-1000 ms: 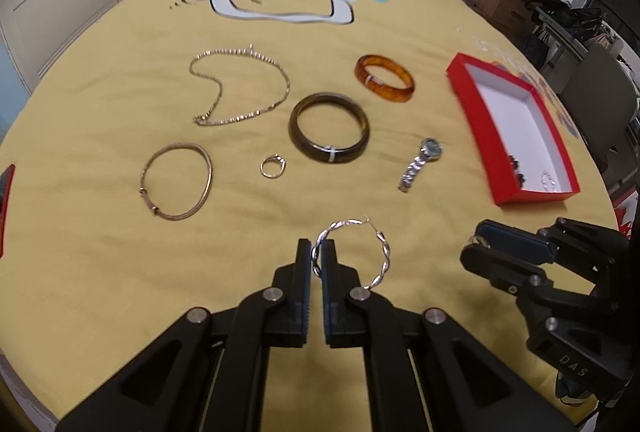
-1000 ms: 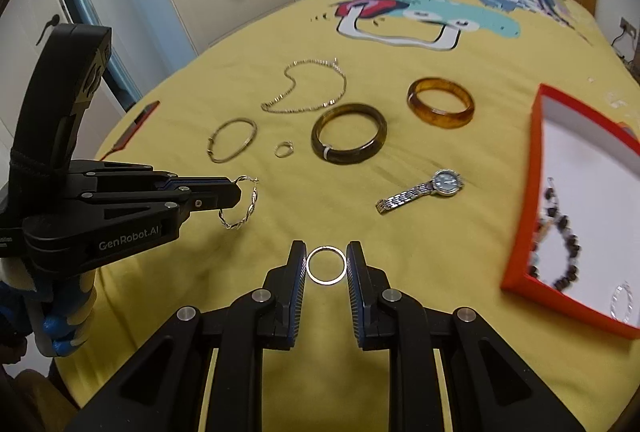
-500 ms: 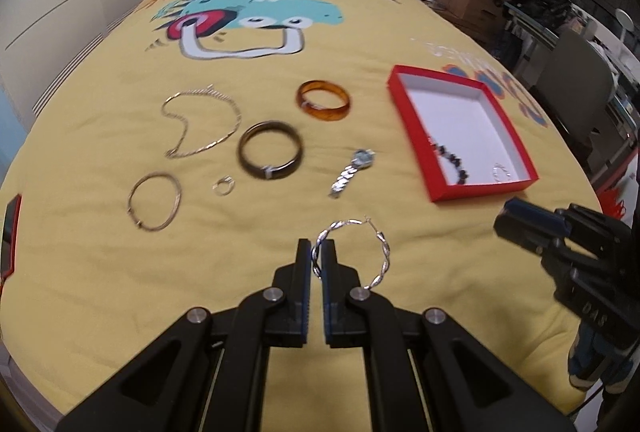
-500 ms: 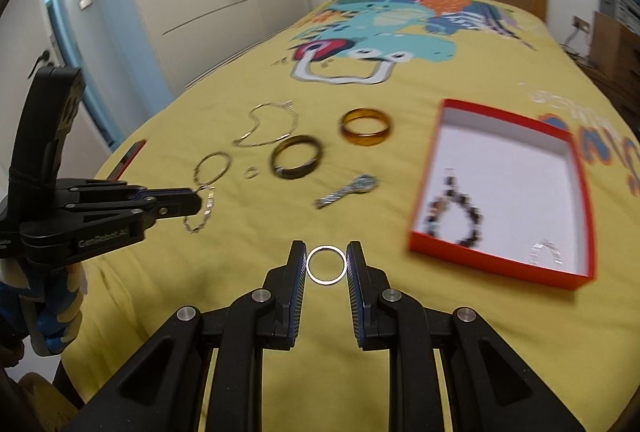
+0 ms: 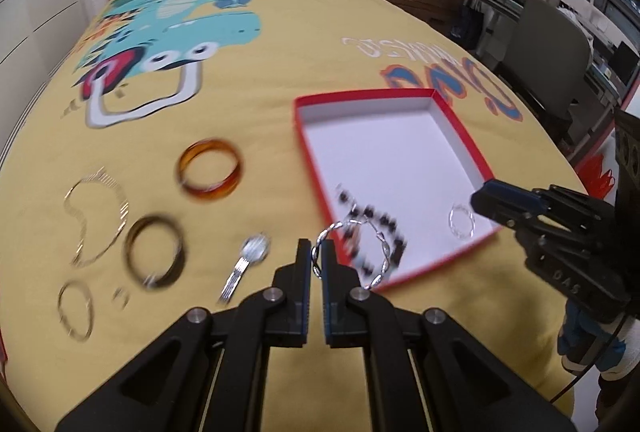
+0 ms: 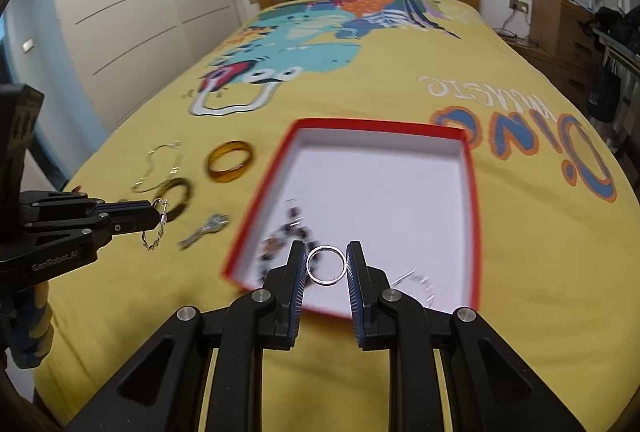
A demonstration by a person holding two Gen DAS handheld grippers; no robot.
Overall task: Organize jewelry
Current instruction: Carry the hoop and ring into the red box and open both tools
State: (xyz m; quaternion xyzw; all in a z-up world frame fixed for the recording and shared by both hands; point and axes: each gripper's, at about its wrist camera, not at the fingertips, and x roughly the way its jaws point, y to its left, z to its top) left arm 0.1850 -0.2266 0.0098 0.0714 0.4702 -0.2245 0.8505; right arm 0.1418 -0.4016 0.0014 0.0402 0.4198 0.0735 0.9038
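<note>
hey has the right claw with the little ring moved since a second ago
Yes. The right claw, shut on the plain ring, has travelled toward the red box: the ring was over bare yellow bedspread before and now sits over the box's near edge.

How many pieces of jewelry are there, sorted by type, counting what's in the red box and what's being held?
Bangles: 3 (amber bangle, dark bangle, thin gold bangle)
Beaded bracelet: 1
Rings: 2 (held ring, loose ring)
Hoop earrings: 2 (held hoop, boxed hoop)
Chain necklace: 1
Watch: 1
Total: 10
</note>
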